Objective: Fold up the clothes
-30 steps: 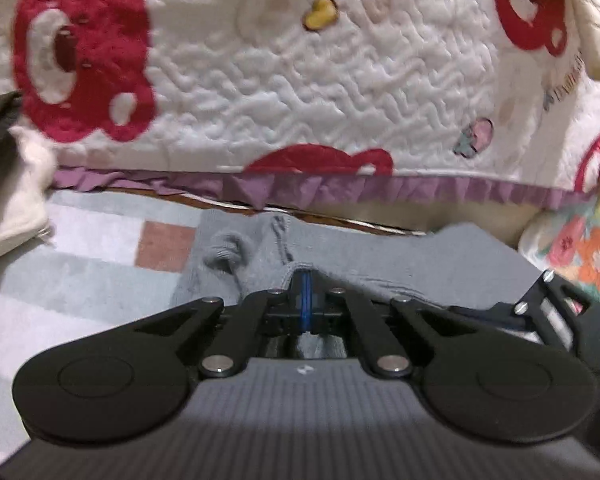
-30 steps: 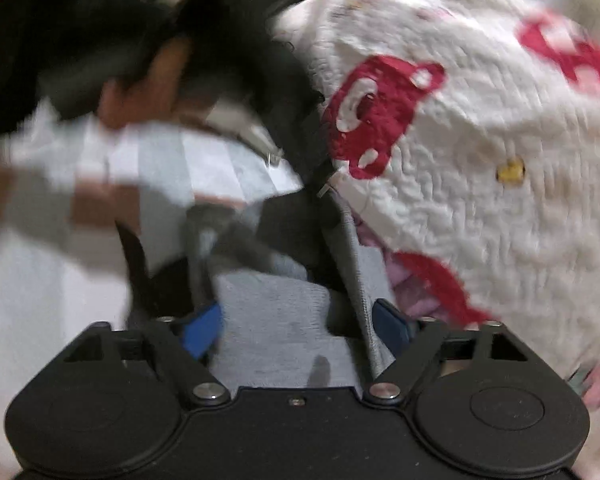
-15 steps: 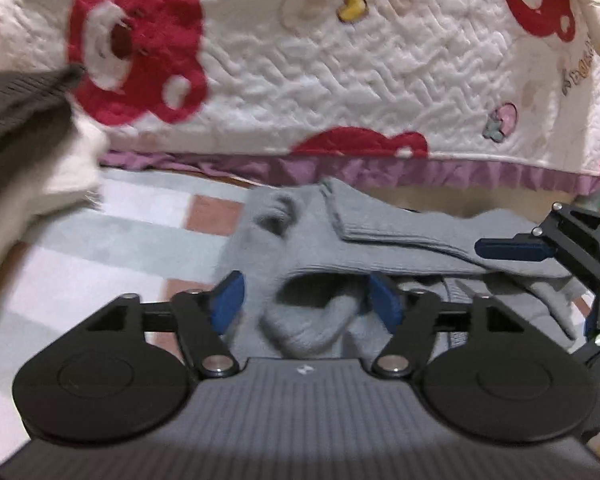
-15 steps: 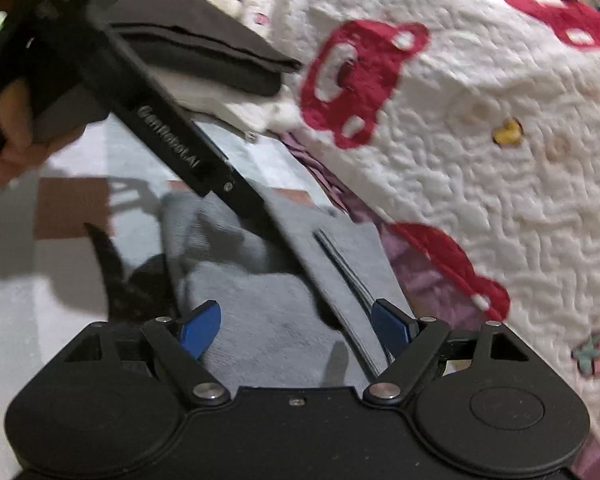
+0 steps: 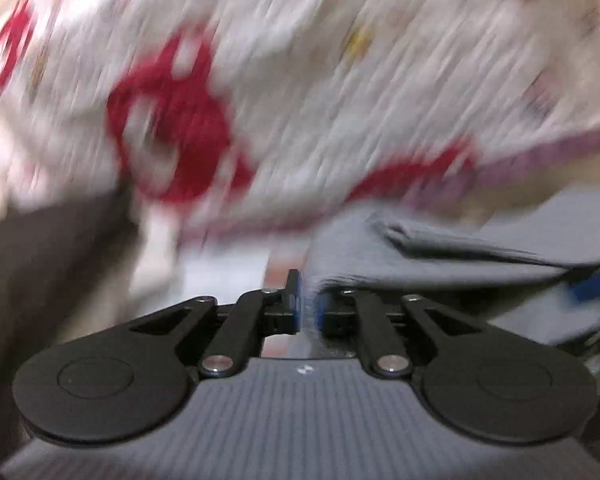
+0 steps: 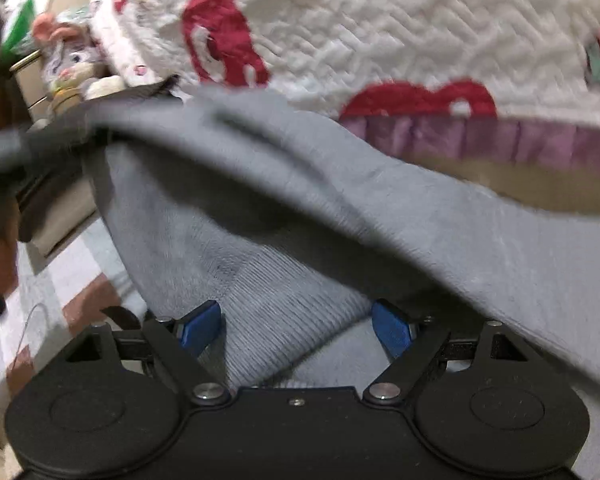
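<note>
Left hand-held gripper (image 5: 308, 312) sat with its blue pads drawn nearly together, pinching a thin edge of the grey garment (image 5: 440, 268) between them. Right hand-held gripper (image 6: 296, 328) had its blue fingers (image 6: 200, 326) spread wide apart, and a ribbed part of the same grey garment (image 6: 280, 304) lay between them without being clamped. From the right wrist view, a broad fold of this garment was draped up and across just ahead of the fingers, hanging over the ribbed part. Below and to the left, a checked floor covering (image 6: 60, 280) in white, grey and brown showed under the cloth. In the left wrist view, a dark folded cloth (image 5: 40, 260) lay off to the left, blurred. Farther back, a white quilted bedspread (image 6: 380, 32) with red bear shapes and a purple frilled hem (image 6: 500, 136) hung behind the garment. At the far left stood a soft toy (image 6: 68, 56).
</note>
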Motion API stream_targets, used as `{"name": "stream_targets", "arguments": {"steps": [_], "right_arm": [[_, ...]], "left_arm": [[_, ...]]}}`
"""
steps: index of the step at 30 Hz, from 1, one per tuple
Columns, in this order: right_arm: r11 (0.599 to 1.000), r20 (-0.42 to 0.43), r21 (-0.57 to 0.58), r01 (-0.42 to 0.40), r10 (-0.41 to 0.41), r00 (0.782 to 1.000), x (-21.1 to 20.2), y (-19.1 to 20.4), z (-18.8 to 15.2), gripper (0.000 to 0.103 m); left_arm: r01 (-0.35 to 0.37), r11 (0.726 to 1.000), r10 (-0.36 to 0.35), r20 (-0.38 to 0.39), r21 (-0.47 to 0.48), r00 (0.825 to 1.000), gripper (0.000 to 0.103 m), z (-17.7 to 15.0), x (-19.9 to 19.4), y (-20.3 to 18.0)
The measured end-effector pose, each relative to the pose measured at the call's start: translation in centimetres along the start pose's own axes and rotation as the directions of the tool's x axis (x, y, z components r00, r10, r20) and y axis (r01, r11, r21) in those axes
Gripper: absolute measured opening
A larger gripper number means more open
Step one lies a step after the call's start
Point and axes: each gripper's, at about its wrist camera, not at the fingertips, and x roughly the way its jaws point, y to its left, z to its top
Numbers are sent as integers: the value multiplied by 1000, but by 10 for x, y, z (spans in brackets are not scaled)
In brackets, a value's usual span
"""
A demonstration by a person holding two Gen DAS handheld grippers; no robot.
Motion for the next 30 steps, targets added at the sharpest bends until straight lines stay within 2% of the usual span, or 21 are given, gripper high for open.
{"name": "stream_targets", "arguments": {"steps": [1, 2, 3, 5, 7, 9, 10, 11, 13, 14, 15, 17, 18, 20, 22, 24, 25, 28, 29, 30], "right_arm": [[1000, -6, 6, 22, -22, 1000, 2, 0, -5, 86], [999, -3, 6, 39, -39, 999, 1, 1, -9, 86], [999, 10, 14, 45, -45, 999, -5, 1, -11, 86], [997, 51, 52, 52, -54, 997, -22, -2, -19, 86], [993, 102, 108, 52, -63, 993, -46, -9, -29, 86], [979, 138, 184, 86, -113, 984, -70, -24, -44, 86], [964, 139, 233, 128, -164, 977, -82, -37, -51, 86], [944, 138, 282, 169, -214, 967, -93, -50, -59, 86], [883, 130, 403, 240, -315, 940, -116, -80, -76, 86], [834, 130, 493, 248, -353, 927, -129, -100, -86, 86], [776, 146, 600, 195, -346, 927, -141, -120, -99, 85], [624, 190, 777, 75, -346, 919, -161, -158, -127, 77], [541, 211, 841, 16, -355, 911, -169, -174, -141, 77], [440, 212, 898, -19, -394, 894, -177, -193, -161, 77], [394, 221, 917, -54, -391, 893, -176, -204, -172, 77], [366, 232, 926, -86, -377, 897, -169, -208, -178, 78], [360, 235, 928, -93, -376, 896, -165, -210, -180, 78], [365, 214, 930, -46, -433, 876, -157, -209, -169, 78], [367, 208, 930, -33, -448, 870, -154, -209, -166, 78], [368, 210, 929, -40, -436, 875, -150, -213, -164, 78]], "left_arm": [[5, 999, -8, -64, -52, 998, 26, -11, 13, 9], [24, 993, -33, -76, -116, 997, 37, -17, 15, 21], [41, 984, -55, -78, -175, 995, 43, -21, 15, 32], [59, 972, -70, -42, -229, 997, 62, -15, 2, 44], [69, 963, -82, -41, -262, 996, 67, -9, -7, 49], [97, 931, -133, -77, -351, 988, 67, -10, -7, 55], [113, 903, -172, -106, -415, 979, 67, -10, -5, 58], [134, 857, -226, -129, -498, 965, 67, -13, -5, 63], [184, 745, -326, -109, -641, 939, 67, -21, -3, 73], [208, 682, -366, -82, -701, 927, 67, -25, -2, 77], [220, 631, -384, -53, -744, 922, 67, -29, -2, 80], [213, 605, -369, -34, -767, 929, 67, -34, -3, 81], [210, 592, -362, -24, -778, 932, 67, -36, -4, 81], [203, 564, -345, -5, -800, 938, 67, -41, -6, 82], [198, 536, -328, 13, -821, 944, 67, -45, -7, 83], [193, 507, -311, 31, -840, 950, 67, -50, -9, 84], [191, 492, -301, 40, -849, 953, 68, -52, -10, 85], [186, 447, -273, 64, -875, 960, 71, -59, -12, 86], [187, 435, -268, 72, -881, 961, 71, -60, -12, 87], [197, 436, -278, 77, -878, 957, 71, -60, -11, 89]]}}
